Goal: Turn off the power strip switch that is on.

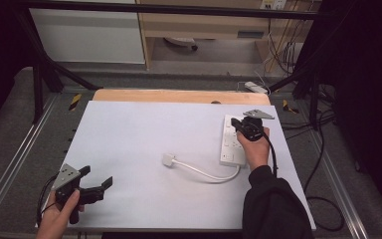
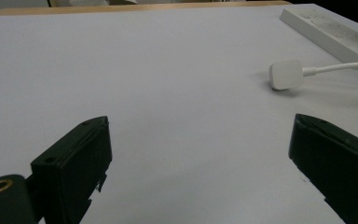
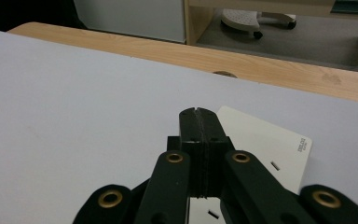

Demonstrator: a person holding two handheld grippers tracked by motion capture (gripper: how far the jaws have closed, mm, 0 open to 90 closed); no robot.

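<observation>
High view: right gripper (image 1: 238, 123) jaws pressed together, over power strip (image 1: 231, 149) far end. Left gripper (image 1: 97, 181) spread, plug (image 2: 285, 74) ahead to its right, well apart.

A white-topped desk with a power strip and its plug

The desk (image 1: 129, 144) had a pale top and a bare wooden strip (image 1: 179, 96) along its far edge. A white power strip (image 1: 229, 142) lay flat near the right side, lengthwise front to back. Its white cable (image 1: 206, 173) curved left to a white plug (image 1: 168, 159), which lay near the middle of the desk. Beyond the desk stood a white cabinet (image 1: 87, 37) and a wooden shelf unit (image 1: 204, 25) on grey floor, with cables (image 1: 283, 50) hanging at the right.
</observation>
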